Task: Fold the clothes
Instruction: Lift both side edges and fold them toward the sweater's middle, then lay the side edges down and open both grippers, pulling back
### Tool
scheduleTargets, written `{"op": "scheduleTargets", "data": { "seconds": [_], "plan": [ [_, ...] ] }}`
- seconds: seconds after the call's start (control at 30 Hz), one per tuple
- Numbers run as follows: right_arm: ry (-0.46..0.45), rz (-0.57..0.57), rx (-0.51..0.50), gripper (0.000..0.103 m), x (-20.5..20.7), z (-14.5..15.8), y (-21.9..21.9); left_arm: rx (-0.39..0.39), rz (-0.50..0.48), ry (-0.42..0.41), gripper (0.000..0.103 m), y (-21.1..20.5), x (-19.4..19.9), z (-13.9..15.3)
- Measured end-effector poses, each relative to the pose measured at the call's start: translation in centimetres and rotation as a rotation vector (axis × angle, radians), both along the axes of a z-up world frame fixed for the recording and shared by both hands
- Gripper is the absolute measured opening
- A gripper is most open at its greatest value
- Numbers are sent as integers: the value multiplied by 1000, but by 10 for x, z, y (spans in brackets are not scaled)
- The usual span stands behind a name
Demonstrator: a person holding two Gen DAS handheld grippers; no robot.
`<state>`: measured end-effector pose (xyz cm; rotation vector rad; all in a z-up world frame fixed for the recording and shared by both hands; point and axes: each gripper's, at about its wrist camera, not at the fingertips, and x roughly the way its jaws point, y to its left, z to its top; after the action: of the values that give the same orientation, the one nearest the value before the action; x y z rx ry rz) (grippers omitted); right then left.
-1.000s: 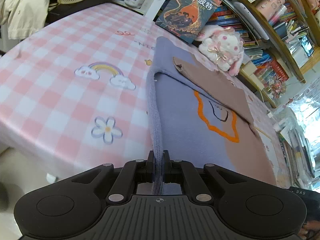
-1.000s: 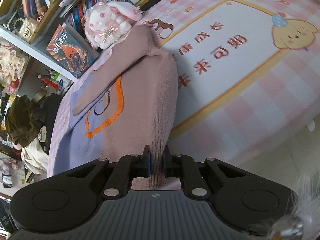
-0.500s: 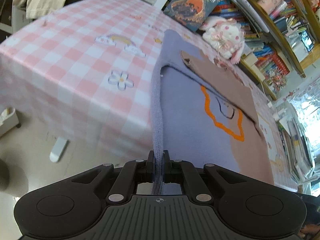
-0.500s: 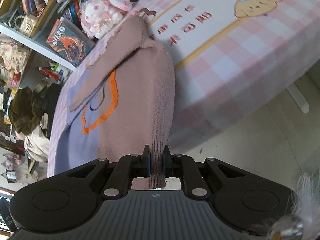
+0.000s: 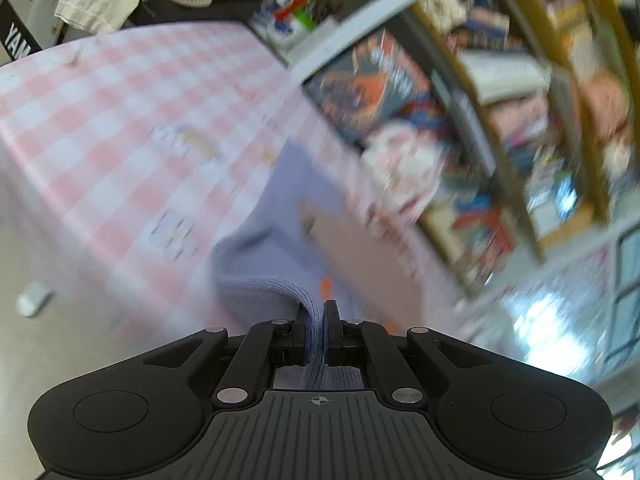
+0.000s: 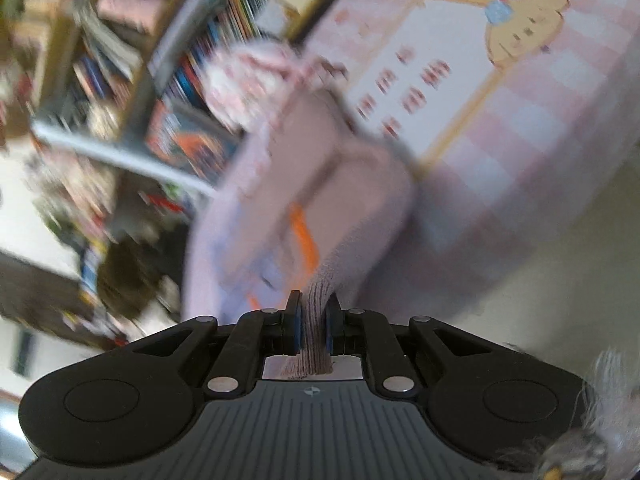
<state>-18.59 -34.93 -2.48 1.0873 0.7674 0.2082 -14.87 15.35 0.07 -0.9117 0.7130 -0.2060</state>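
Sweater (image 5: 280, 272) hem pinched by both: left gripper (image 5: 318, 330) on lilac, right gripper (image 6: 312, 332) on mauve; its far end lies on the checked table (image 5: 120, 120). Level the 2 corners, taut.

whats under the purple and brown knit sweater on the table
The lilac-and-brown knit sweater lies on a pink checked tablecloth, its near hem pinched by the left gripper and right gripper. Whatever lies beneath the sweater itself is covered.

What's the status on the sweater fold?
Left hand-held gripper shut on sweater hem, lilac side. Right hand-held gripper shut on mauve side. Sweater lifted off tablecloth. Frames blurred; plush toy beyond.
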Motion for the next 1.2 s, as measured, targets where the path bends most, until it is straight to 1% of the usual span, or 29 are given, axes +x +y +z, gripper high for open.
{"op": "scheduleTargets", "data": {
  "seconds": [0.07, 0.13, 0.2, 0.3, 0.37, 0.5, 0.73, 0.83, 0.87, 0.9, 0.93, 0.97, 1.0, 1.03, 1.07, 1.1, 1.13, 1.2],
  "plan": [
    [-31, -51, 80, 10, 15, 4, -7, -58, 30, -45, 4, 2, 14, 6],
    [-59, -84, 127, 10, 31, 10, -11, -94, 45, -81, 4, 1, 30, 11],
    [-90, -104, 145, 10, 51, 18, -11, -98, 48, -96, 4, 0, 51, 15],
    [-119, -112, 132, 10, 80, 28, -9, -100, 50, -96, 4, -2, 84, 16],
    [-129, -120, 125, 10, 100, 32, -7, -104, 51, -82, 4, -2, 105, 13],
    [-111, -139, 90, 10, 139, 32, -1, -100, 43, -39, 4, 0, 140, 1],
    [-19, -171, 40, 10, 195, 6, 6, -74, 39, 56, 4, 4, 187, -25],
    [26, -176, 13, 11, 216, -6, 9, -40, 32, 114, 6, 2, 204, -34],
    [31, -177, -1, 14, 220, -7, 10, -24, 30, 139, 8, 2, 209, -37],
    [32, -179, -16, 17, 224, -8, 11, -5, 28, 160, 13, 2, 213, -38],
    [34, -180, -31, 23, 227, -9, 12, 13, 26, 181, 19, 2, 217, -40],
    [35, -182, -45, 37, 230, -10, 12, 27, 23, 197, 24, 3, 221, -41],
    [37, -183, -60, 46, 234, -11, 13, 30, 19, 194, 36, 5, 223, -40],
    [39, -185, -75, 48, 237, -12, 14, 41, 22, 178, 51, 8, 223, -38],
    [26, -185, -100, 53, 238, -9, 14, 69, 32, 150, 57, 10, 222, -33],
    [10, -178, -135, 55, 237, -5, 13, 119, 43, 117, 64, 12, 221, -27],
    [-2, -154, -218, 56, 237, 0, 17, 166, 43, 94, 64, 13, 220, -23],
    [-22, -95, -410, 57, 238, 10, 25, 281, -7, 58, 64, 9, 221, -18]
  ]
}}
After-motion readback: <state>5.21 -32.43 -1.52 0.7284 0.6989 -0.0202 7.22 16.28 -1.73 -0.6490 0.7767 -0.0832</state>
